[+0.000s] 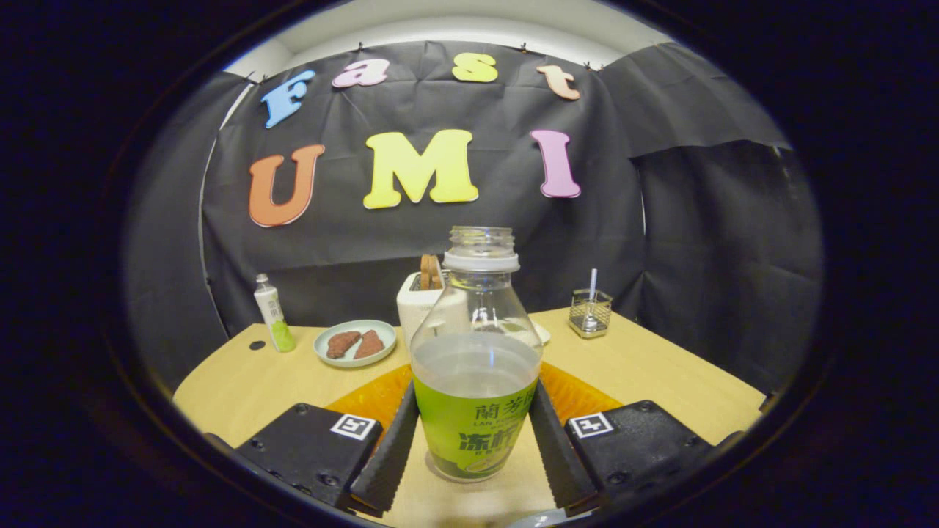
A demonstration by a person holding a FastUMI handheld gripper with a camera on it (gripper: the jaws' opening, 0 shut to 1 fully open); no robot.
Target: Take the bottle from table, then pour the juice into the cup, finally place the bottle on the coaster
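Observation:
An uncapped clear bottle [475, 367] with a green label stands upright between my fingers, about half full of pale juice. My gripper [475, 394] is shut on it, and both black ribbed fingers [389, 447] press on the label's sides. An orange coaster [370, 400] lies on the wooden table [660, 374] just beyond the fingers, showing on both sides of the bottle. Whether the bottle's base rests on the table I cannot tell. A pale curved rim [539, 519] peeks in just below the fingers; what it belongs to is unclear.
Further back stand a small green-labelled bottle [273, 314] at the left, a pale plate with brown pieces [355, 342], a white toaster with bread [422, 301] behind the held bottle, and a wire holder with a straw [590, 312] at the right.

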